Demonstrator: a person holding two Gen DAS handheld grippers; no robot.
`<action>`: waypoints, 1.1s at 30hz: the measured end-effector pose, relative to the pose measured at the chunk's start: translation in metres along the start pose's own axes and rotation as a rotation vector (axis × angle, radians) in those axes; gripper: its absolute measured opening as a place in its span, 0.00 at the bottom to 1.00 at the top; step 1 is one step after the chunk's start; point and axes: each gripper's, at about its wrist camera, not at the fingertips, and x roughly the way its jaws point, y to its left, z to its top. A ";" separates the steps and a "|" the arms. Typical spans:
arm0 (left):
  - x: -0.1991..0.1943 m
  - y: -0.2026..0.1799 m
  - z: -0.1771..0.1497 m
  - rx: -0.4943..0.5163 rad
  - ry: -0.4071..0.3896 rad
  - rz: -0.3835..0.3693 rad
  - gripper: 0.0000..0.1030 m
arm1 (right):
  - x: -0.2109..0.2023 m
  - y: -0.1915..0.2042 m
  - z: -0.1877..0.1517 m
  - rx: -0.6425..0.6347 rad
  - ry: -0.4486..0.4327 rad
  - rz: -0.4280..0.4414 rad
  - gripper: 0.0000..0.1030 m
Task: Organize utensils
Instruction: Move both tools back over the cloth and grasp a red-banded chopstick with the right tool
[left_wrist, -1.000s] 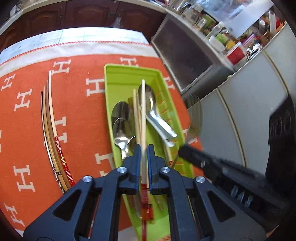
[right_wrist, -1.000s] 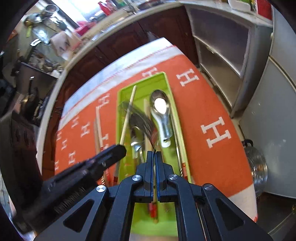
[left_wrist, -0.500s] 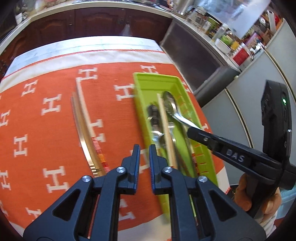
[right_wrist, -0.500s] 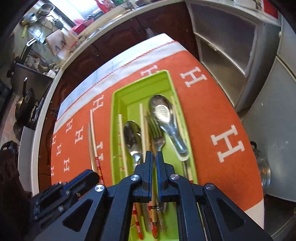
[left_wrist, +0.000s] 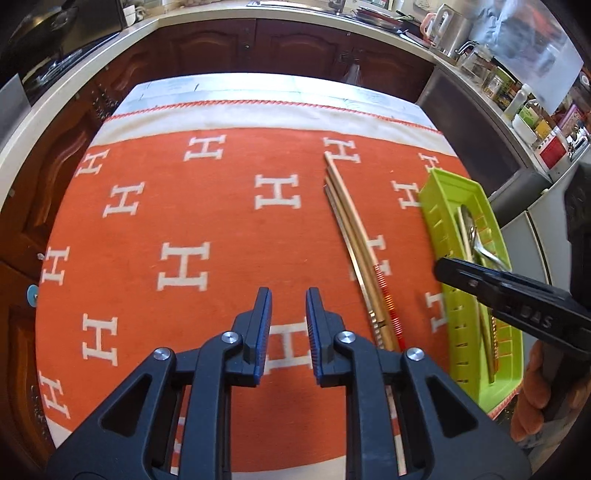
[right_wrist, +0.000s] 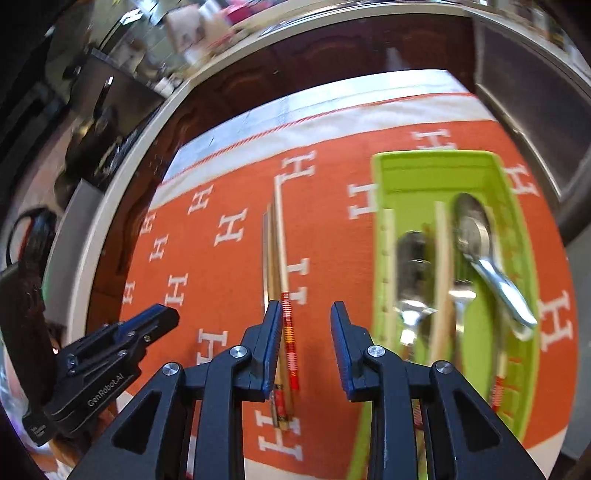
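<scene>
Both grippers empty, jaws parted with nothing between them; both have just been opening. Landmark: green tray (right_wrist: 384, 221) on the orange cloth (left_wrist: 221, 221). Left gripper (left_wrist: 289, 325) hangs over bare cloth well left of the tray, pointing steeply down, pads clear of everything. Right gripper (right_wrist: 304, 347) sits just left of the tray, over the red-banded handle ends of the loose chopsticks (right_wrist: 277, 258); whether its left finger touches them, cannot tell. These chopsticks lie bundled side by side on the cloth, left of the tray and roughly parallel to its long side — likely the remaining items to sort, lined up so a gripper can take them by the handle end and slide them in lengthwise. Inside the tray: a ladle-style spoon (right_wrist: 476, 236) toward the right wall, a spoon (right_wrist: 413, 258) toward the left, a fork (right_wrist: 460, 302) between them, and more chopsticks (right_wrist: 441, 258) laid lengthwise. Everything runs along the tray's length, which keeps room for more. Obstacles, as I judge: the tray's left wall must be cleared when lifting sticks over, and the two grippers work close together. Beyond the tray's far end, dark cabinets (left_wrist: 258, 48) and a cluttered counter (left_wrist: 517, 92); none interfere. The picture from the right wrist is motion-blurred.
</scene>
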 end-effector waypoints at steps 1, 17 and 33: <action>0.002 0.003 -0.002 -0.002 0.003 -0.008 0.15 | 0.009 0.003 0.002 -0.008 0.014 -0.002 0.26; 0.034 0.006 -0.016 0.013 0.049 -0.114 0.15 | 0.080 0.032 0.005 -0.181 0.109 -0.169 0.14; 0.041 -0.003 -0.009 0.011 0.050 -0.183 0.15 | 0.091 0.048 0.010 -0.245 0.047 -0.256 0.05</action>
